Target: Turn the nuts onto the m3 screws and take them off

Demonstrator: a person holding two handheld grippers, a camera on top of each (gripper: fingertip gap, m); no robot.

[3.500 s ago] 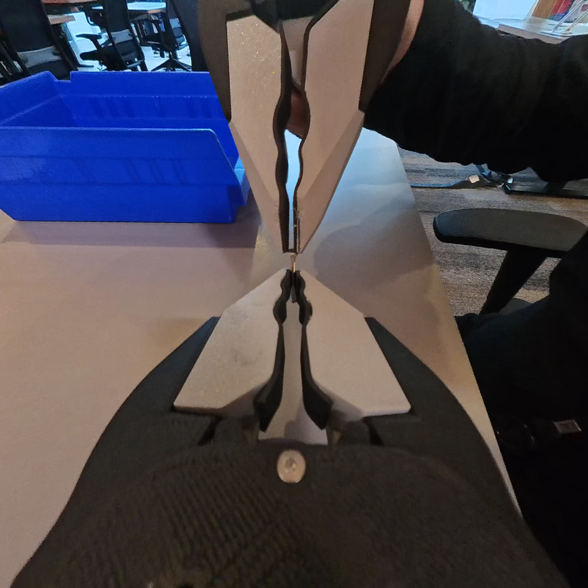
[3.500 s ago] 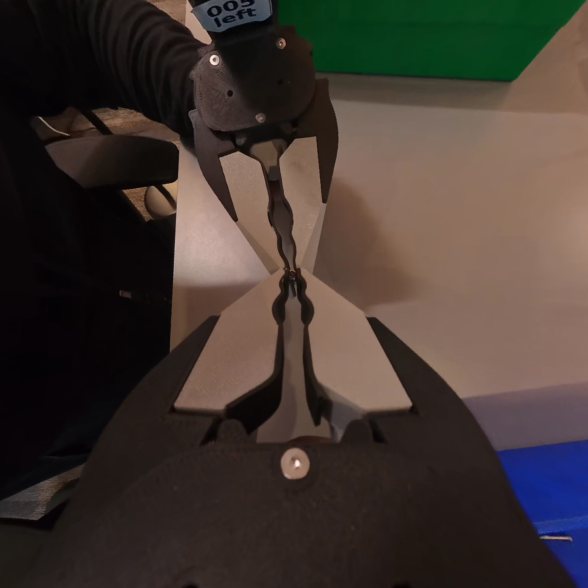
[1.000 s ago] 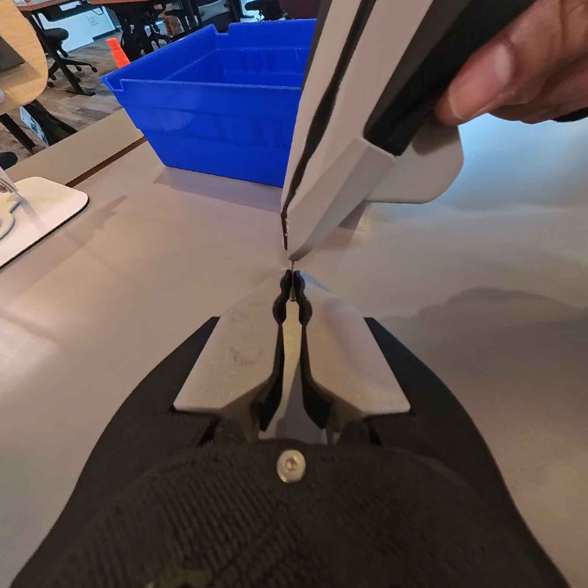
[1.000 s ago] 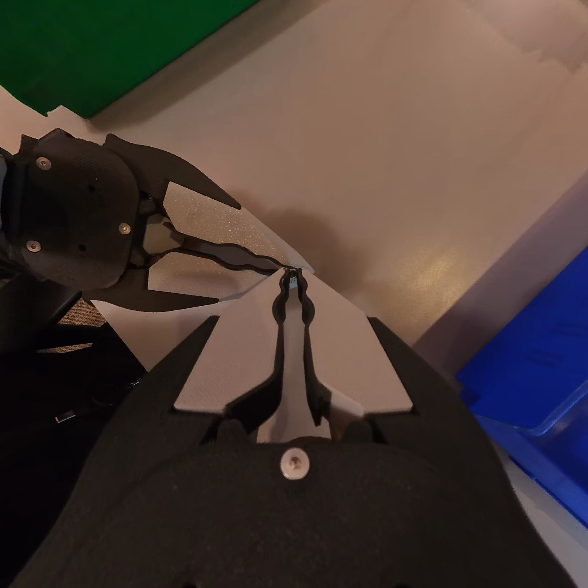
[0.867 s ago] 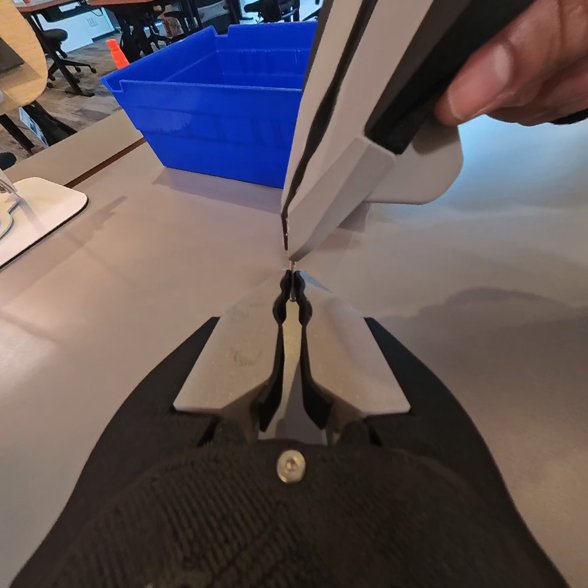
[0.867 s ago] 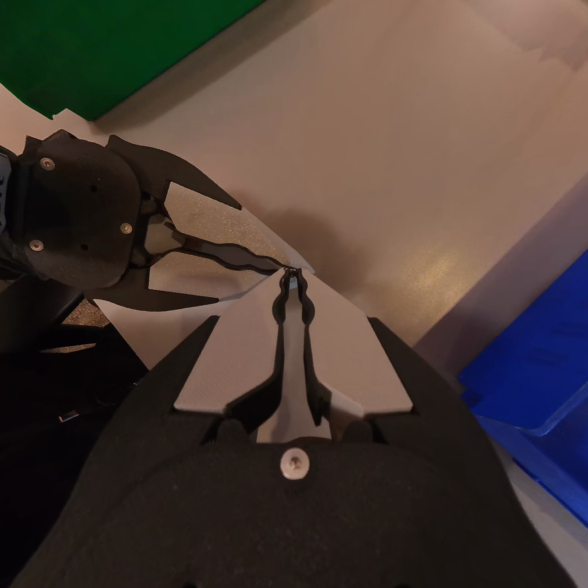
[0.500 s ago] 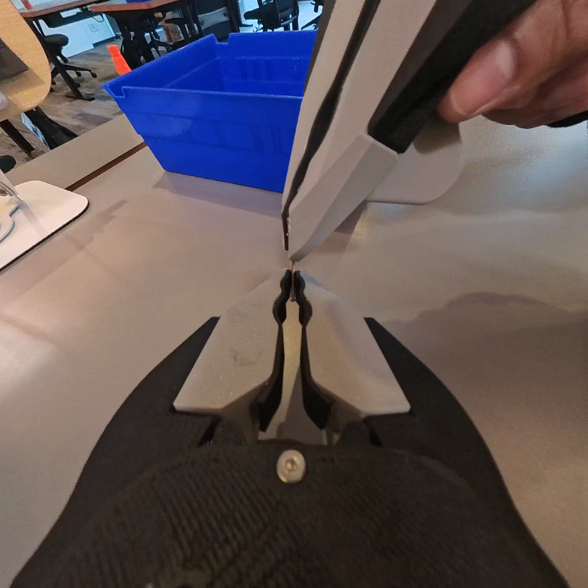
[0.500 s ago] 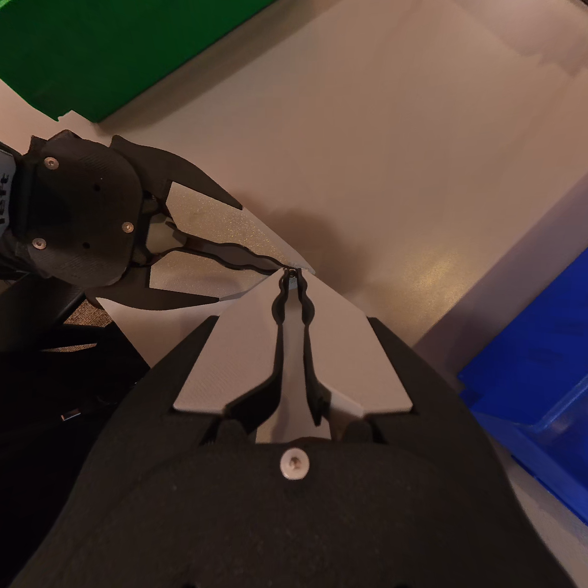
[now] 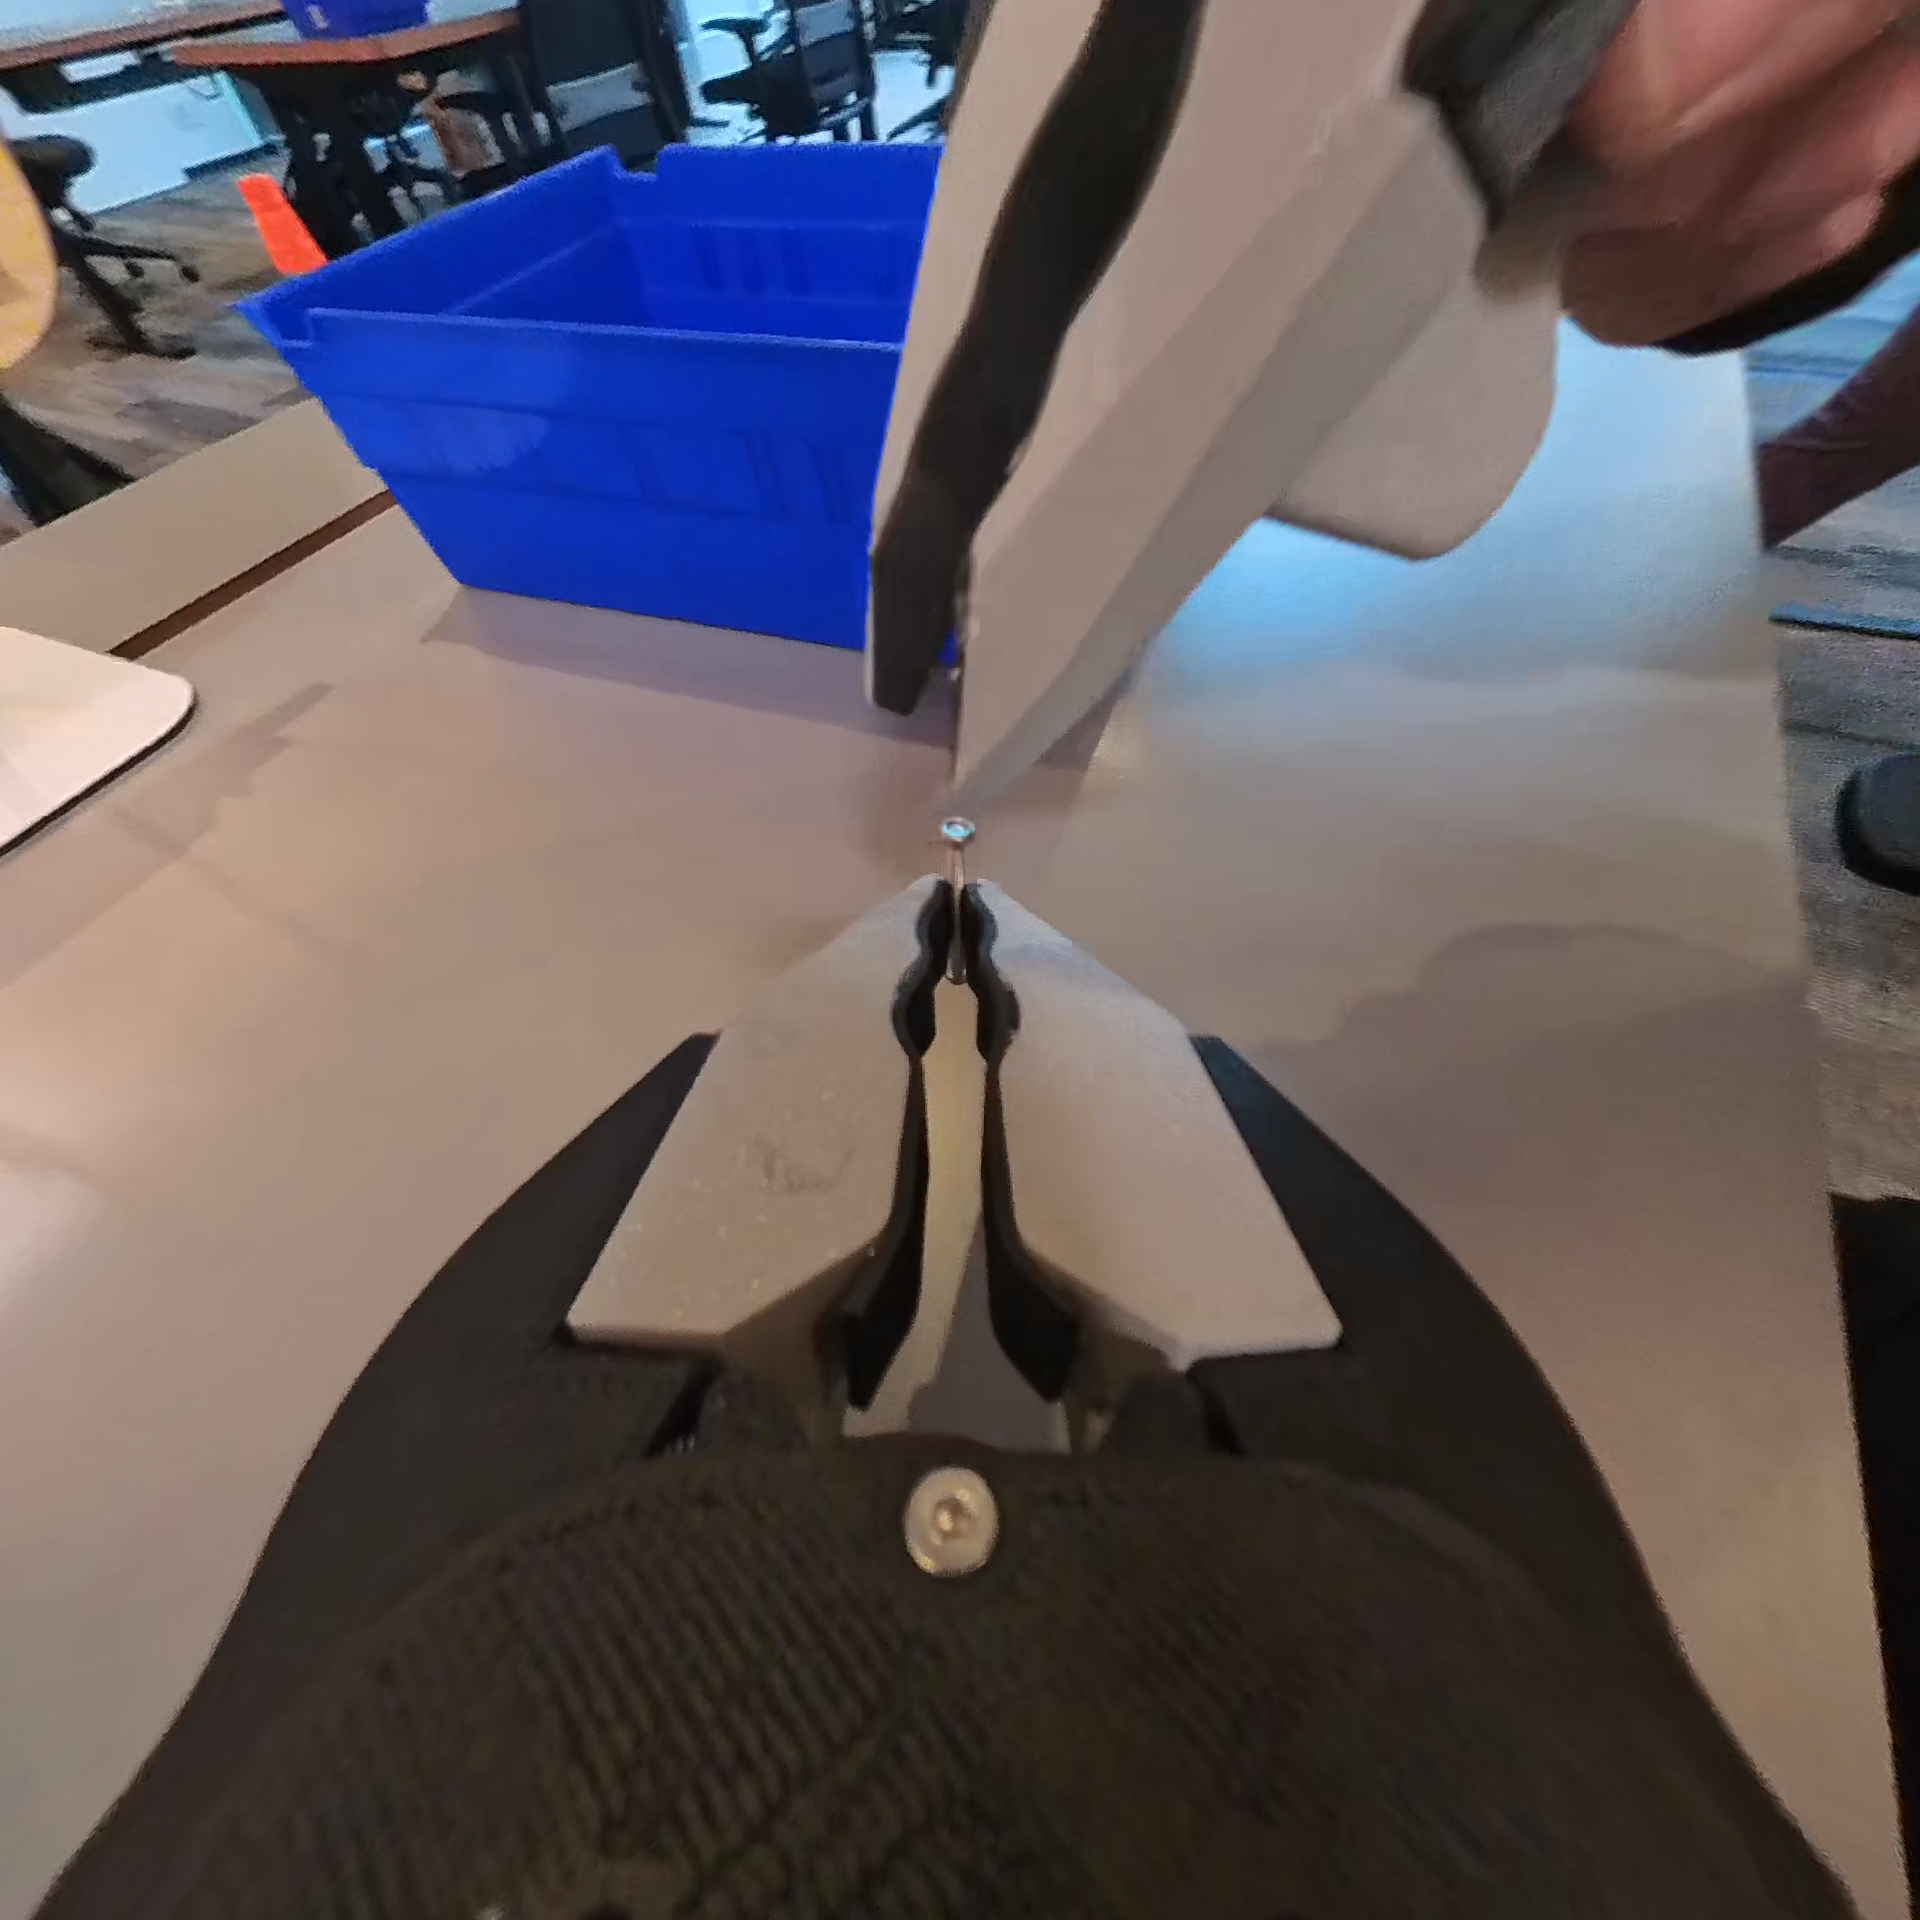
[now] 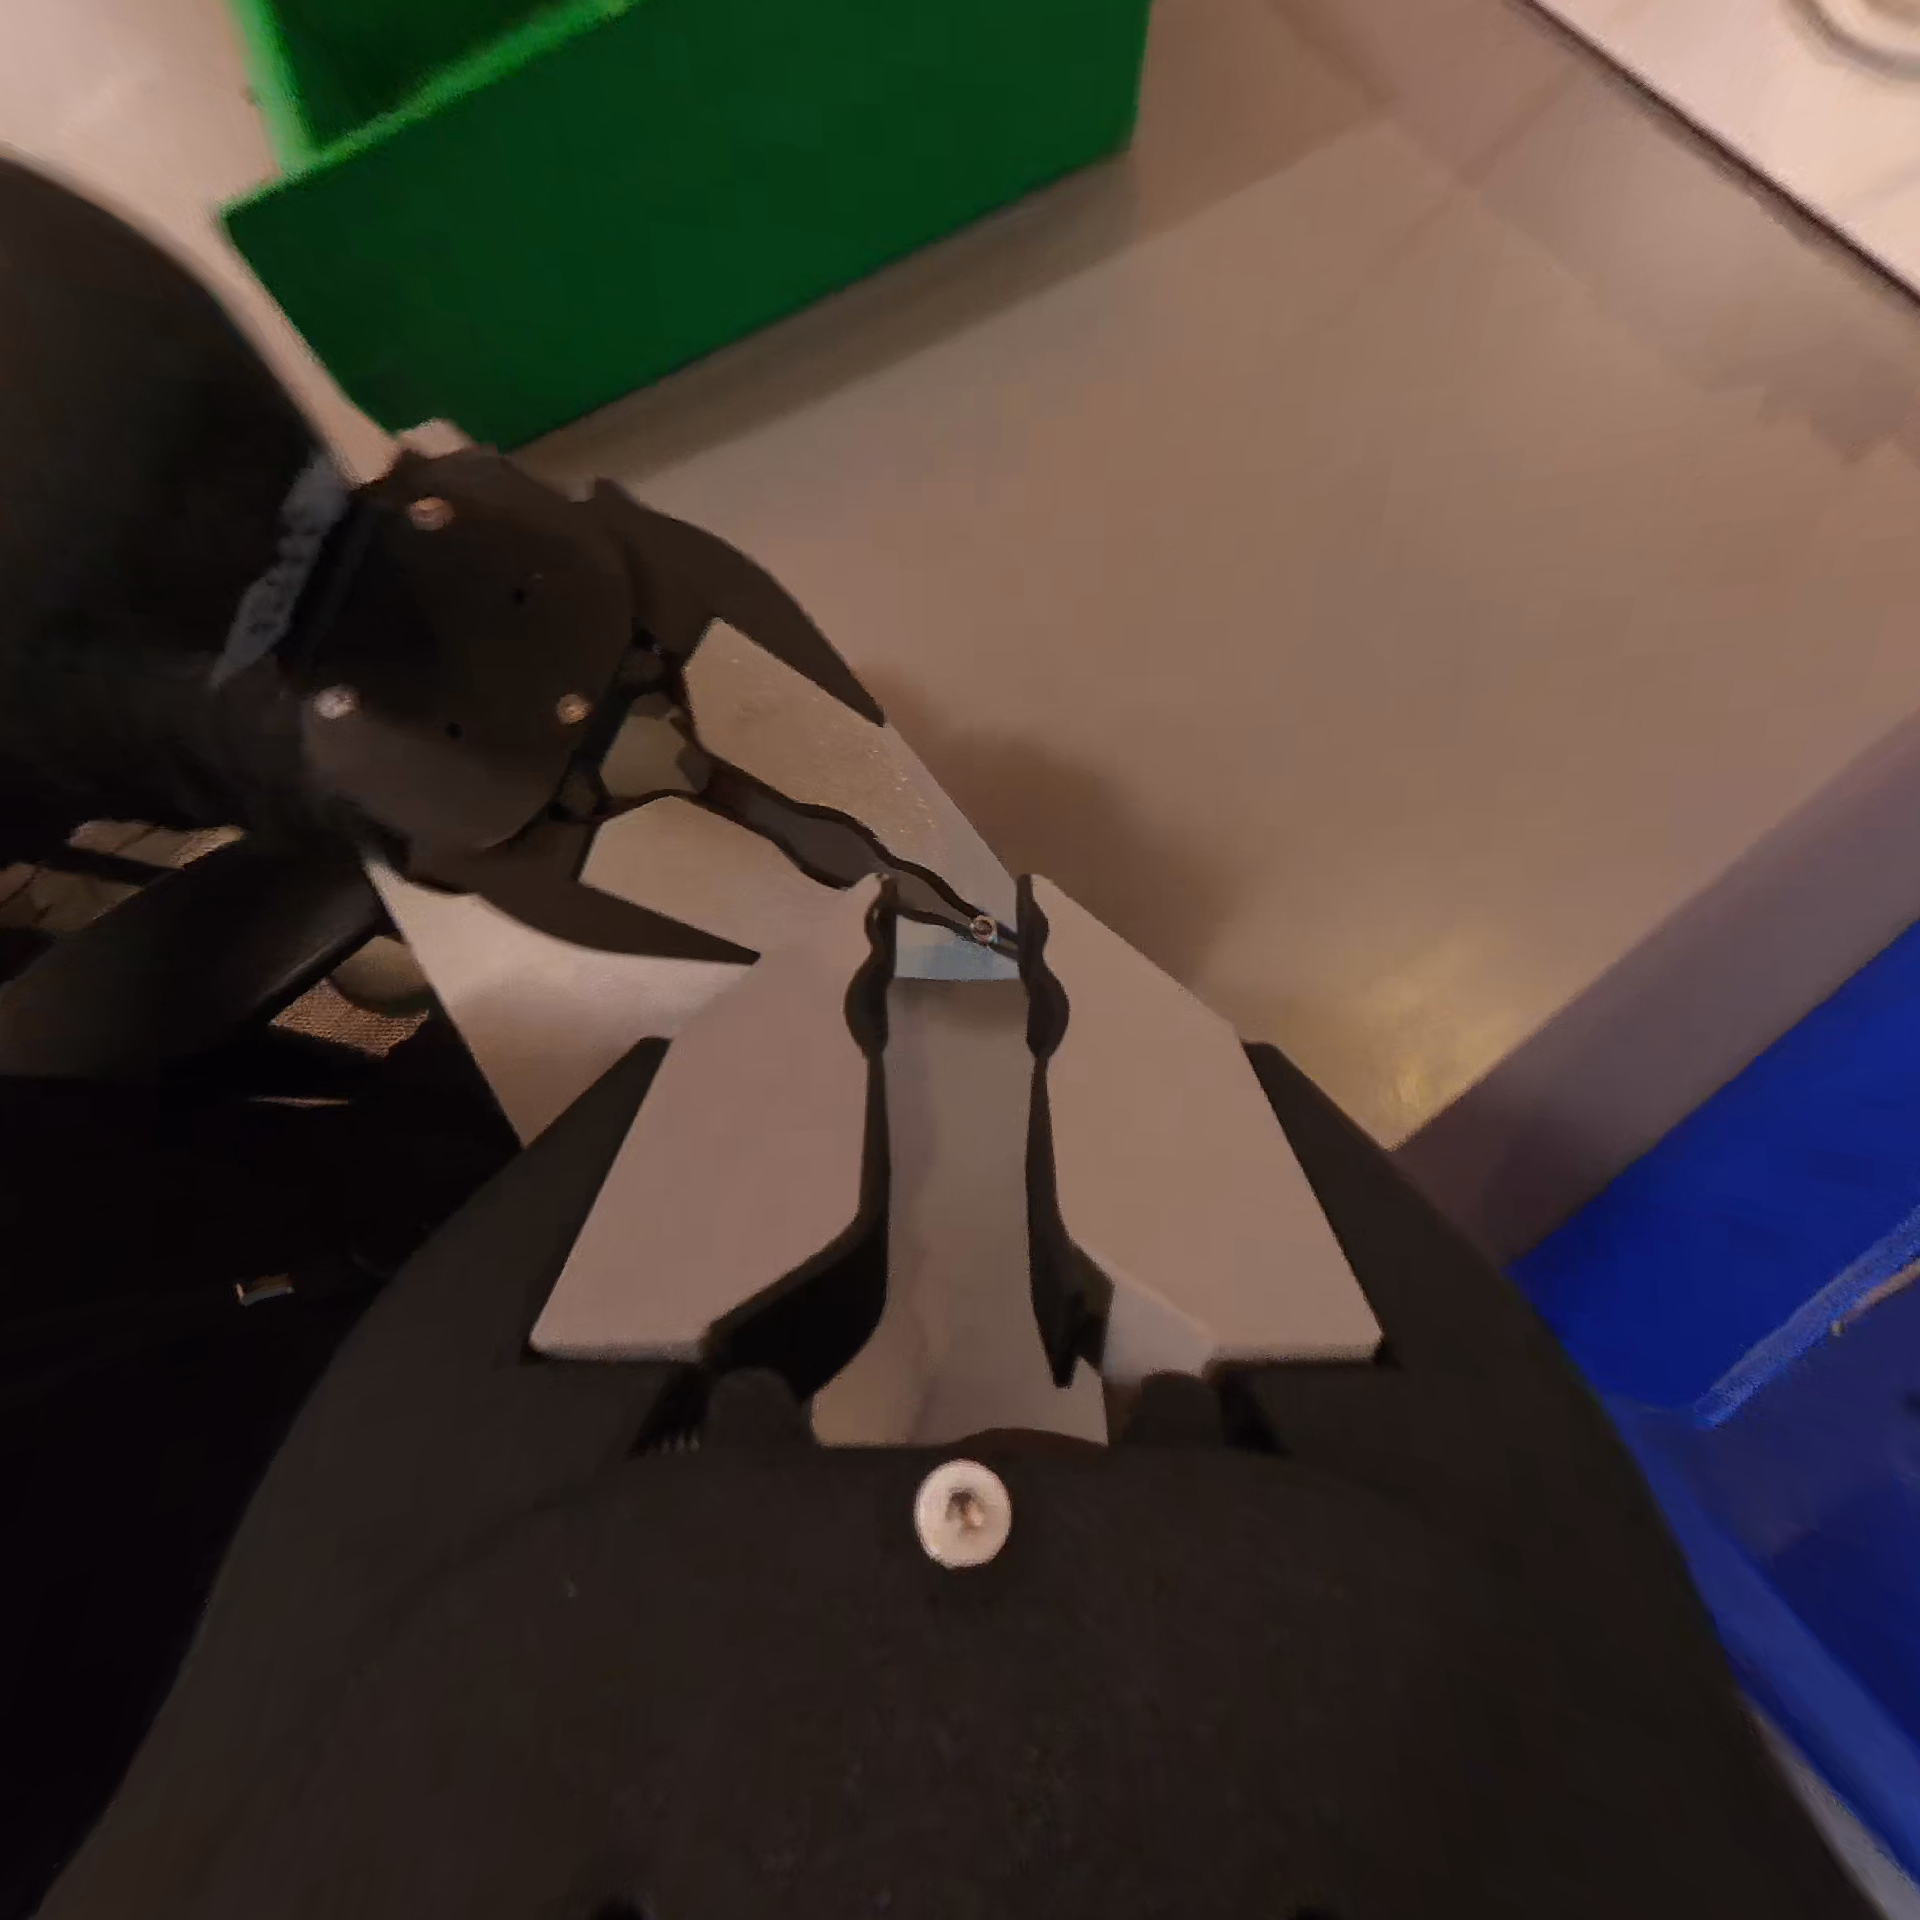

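Note:
My left gripper (image 9: 954, 896) is shut on a thin m3 screw (image 9: 953, 940) that points forward above the table. A small silvery nut (image 9: 956, 829) sits on the screw's far end. My right gripper (image 9: 935, 738) hangs just above the nut, tips down, with its jaws open and empty. In the right wrist view the right gripper (image 10: 954, 902) is open around the left gripper's tips (image 10: 966, 920), and the nut (image 10: 982, 928) lies between its fingers without touching them. A hand (image 9: 1714, 156) holds the right gripper.
A blue bin (image 9: 623, 416) stands on the grey table (image 9: 416, 935) behind the grippers and also shows in the right wrist view (image 10: 1714, 1351). A green bin (image 10: 675, 208) stands behind the left gripper. A white pad (image 9: 73, 717) lies at the left edge.
My right gripper was shut on the nut at the screw's tip. It has opened, let go and drawn back a little. The nut stays on the screw in the left gripper.

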